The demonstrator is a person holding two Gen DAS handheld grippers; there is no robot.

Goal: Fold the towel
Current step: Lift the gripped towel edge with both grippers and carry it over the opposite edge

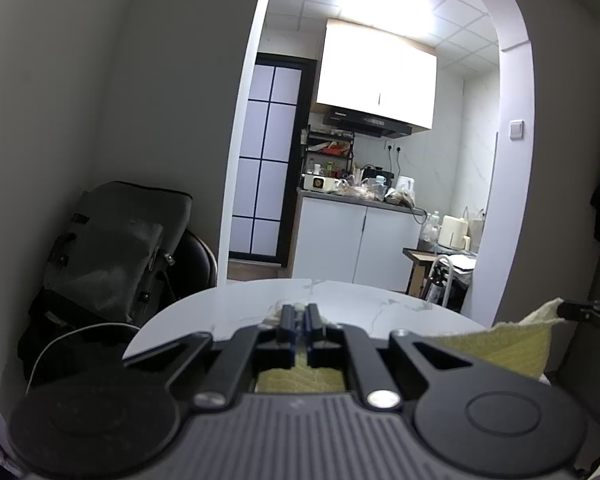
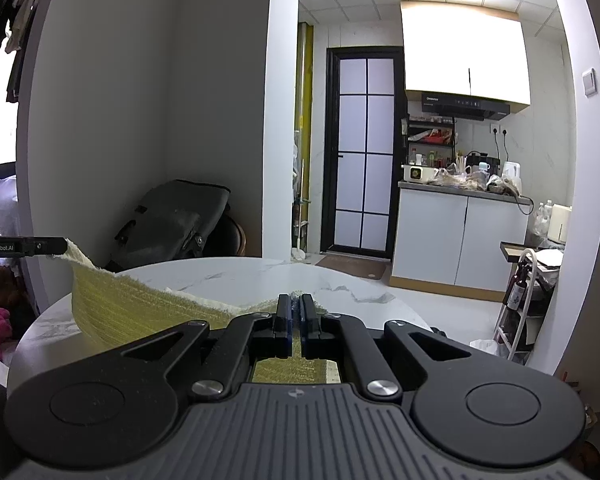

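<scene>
A yellow-green towel (image 2: 131, 312) with a pale fringed edge is held up above the round white marble table (image 2: 227, 276), stretched between both grippers. My left gripper (image 1: 299, 316) is shut on one corner; towel cloth shows between and below its fingers. My right gripper (image 2: 295, 308) is shut on the other corner. In the left wrist view the towel (image 1: 504, 344) runs right to the right gripper's tip (image 1: 580, 312). In the right wrist view it runs left to the left gripper's tip (image 2: 39, 246).
A dark backpack (image 2: 171, 220) sits on a chair beyond the table against the grey wall. Through the arch lies a kitchen with a white cabinet (image 2: 456, 236) and cluttered counter. A white trolley with a bottle (image 2: 520, 296) stands to the right.
</scene>
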